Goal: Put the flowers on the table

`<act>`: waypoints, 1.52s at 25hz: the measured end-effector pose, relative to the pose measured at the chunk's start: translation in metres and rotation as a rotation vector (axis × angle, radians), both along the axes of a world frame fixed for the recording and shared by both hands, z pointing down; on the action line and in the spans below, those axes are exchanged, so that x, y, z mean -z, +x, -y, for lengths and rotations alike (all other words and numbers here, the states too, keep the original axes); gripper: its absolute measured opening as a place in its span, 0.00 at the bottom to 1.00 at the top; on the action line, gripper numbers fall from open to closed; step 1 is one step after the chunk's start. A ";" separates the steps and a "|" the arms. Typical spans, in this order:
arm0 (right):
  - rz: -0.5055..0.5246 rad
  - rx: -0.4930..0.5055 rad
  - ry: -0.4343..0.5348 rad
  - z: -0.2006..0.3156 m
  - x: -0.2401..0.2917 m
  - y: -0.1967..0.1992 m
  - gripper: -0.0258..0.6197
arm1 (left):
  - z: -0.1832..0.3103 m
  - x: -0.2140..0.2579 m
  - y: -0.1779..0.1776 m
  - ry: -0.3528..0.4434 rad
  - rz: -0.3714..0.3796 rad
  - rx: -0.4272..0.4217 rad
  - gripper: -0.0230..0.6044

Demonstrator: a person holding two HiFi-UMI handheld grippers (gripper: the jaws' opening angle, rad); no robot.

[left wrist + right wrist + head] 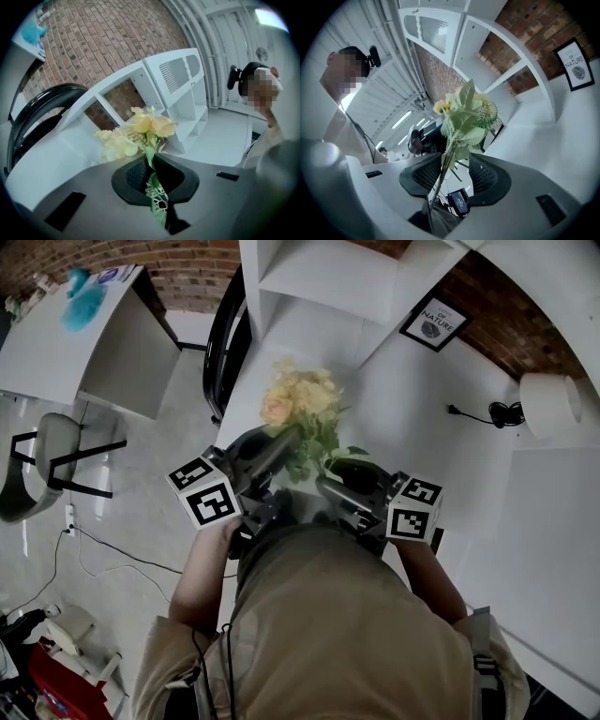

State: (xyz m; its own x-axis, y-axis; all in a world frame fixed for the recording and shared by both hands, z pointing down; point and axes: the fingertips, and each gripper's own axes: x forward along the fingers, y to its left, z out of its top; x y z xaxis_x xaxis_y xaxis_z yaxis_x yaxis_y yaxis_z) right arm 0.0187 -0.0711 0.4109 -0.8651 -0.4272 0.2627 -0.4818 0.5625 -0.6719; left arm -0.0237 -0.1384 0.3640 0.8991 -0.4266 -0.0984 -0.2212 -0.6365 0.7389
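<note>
A bunch of yellow artificial flowers (298,397) with green leaves hangs over the white table (422,427), just ahead of the person's body. My left gripper (279,444) is shut on the flowers' stems, and in the left gripper view its black pads (136,176) pinch a green leaf and stem with the blooms (143,129) standing above them. My right gripper (334,472) sits beside it to the right and is open. In the right gripper view the stems (443,171) run through the wide gap between its jaws, and the leafy top (465,117) rises past them.
A white shelf unit (319,287) stands at the back of the table, with a framed print (434,322) leaning on the brick wall. A black cable (495,414) and a white cylinder (551,404) lie at the right. A black chair (225,343) stands at the table's left.
</note>
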 end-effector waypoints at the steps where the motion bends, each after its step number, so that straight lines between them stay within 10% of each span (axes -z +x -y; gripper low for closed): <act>1: -0.017 0.001 0.009 0.000 -0.002 0.000 0.29 | -0.001 0.000 0.000 0.009 0.009 -0.007 0.07; 7: -0.088 -0.039 0.060 0.007 -0.004 -0.002 0.12 | -0.001 0.002 0.002 0.039 0.001 -0.059 0.07; 12: -0.055 -0.127 -0.008 0.016 -0.012 0.010 0.11 | -0.001 -0.002 -0.001 0.071 0.062 -0.085 0.44; 20: -0.088 -0.148 0.103 0.023 0.001 0.006 0.11 | -0.016 -0.023 0.020 -0.006 0.109 -0.145 0.58; 27: -0.175 -0.059 0.199 0.017 0.005 -0.012 0.11 | -0.007 -0.029 0.027 -0.026 0.078 -0.112 0.57; 35: -0.192 -0.051 0.204 0.017 0.004 -0.012 0.11 | 0.004 -0.033 0.021 -0.021 0.109 -0.061 0.33; 38: -0.206 -0.051 0.207 0.013 0.003 -0.009 0.24 | 0.010 -0.038 0.014 -0.023 0.133 -0.038 0.31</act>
State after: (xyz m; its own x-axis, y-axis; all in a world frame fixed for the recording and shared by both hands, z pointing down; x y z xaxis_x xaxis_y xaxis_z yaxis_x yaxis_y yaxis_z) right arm 0.0095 -0.0839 0.4077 -0.7783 -0.5321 0.3333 -0.6278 0.6488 -0.4301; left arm -0.0092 -0.1480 0.4020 0.9190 -0.3930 0.0319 -0.2941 -0.6292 0.7194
